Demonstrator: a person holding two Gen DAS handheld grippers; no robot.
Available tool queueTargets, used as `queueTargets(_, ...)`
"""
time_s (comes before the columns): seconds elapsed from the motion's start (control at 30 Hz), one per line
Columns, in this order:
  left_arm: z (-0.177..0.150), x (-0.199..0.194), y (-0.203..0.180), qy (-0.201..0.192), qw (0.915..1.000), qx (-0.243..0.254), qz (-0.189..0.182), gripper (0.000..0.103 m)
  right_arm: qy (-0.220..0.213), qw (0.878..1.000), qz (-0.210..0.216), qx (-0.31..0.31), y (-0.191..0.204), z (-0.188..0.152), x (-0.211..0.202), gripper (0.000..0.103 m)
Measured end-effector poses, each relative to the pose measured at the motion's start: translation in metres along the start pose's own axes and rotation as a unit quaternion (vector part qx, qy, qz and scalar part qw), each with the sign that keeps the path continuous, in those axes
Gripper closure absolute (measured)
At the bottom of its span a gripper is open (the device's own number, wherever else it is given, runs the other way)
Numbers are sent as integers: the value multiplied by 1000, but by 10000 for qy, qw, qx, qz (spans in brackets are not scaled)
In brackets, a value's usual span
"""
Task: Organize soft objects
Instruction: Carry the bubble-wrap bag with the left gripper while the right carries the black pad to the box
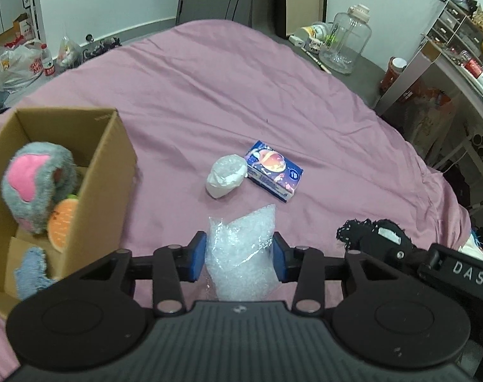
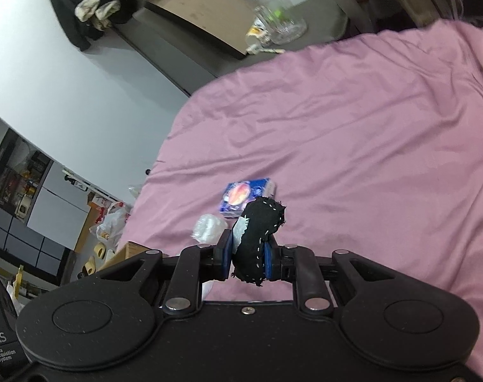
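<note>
My left gripper [image 1: 240, 256] is shut on a clear bubble-wrap bag [image 1: 241, 251] above the pink bedsheet [image 1: 241, 102]. My right gripper [image 2: 247, 254] is shut on a black cloth bundle [image 2: 260, 229] with white stitching; it also shows at the right of the left wrist view [image 1: 375, 238]. A cardboard box [image 1: 104, 172] stands at the left with a grey and pink plush toy [image 1: 34, 184], an orange soft piece [image 1: 63, 222] and a blue-grey cloth [image 1: 31, 270] inside. A white plastic-wrapped lump [image 1: 225, 175] and a blue tissue pack [image 1: 273, 170] lie in the middle of the bed.
A large clear jar [image 1: 346, 41] stands on the floor beyond the bed. Shelving [image 1: 458, 47] with clutter stands at the right. Plastic bags and a bottle [image 1: 22, 63] lie on the floor at the far left. A dark coat [image 2: 85, 3] hangs on the wall.
</note>
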State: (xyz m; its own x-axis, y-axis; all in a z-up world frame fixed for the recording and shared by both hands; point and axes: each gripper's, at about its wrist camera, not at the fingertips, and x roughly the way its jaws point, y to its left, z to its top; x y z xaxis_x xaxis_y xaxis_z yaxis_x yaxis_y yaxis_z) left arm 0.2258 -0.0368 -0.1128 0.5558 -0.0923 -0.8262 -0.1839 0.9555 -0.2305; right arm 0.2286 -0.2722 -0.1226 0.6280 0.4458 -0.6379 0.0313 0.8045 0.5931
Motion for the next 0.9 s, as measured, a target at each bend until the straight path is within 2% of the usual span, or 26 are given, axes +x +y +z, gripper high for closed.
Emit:
queueTargets(0.5, 10, -51, 38, -322, 9994, 88, 16, 61, -203, 9964, 69, -819, 50, -13, -9, 83)
queueTargets(0.9, 21, -78, 107, -573, 9977, -78, 352, 61, -159, 9918, 323, -1227, 90, -36, 1, 83)
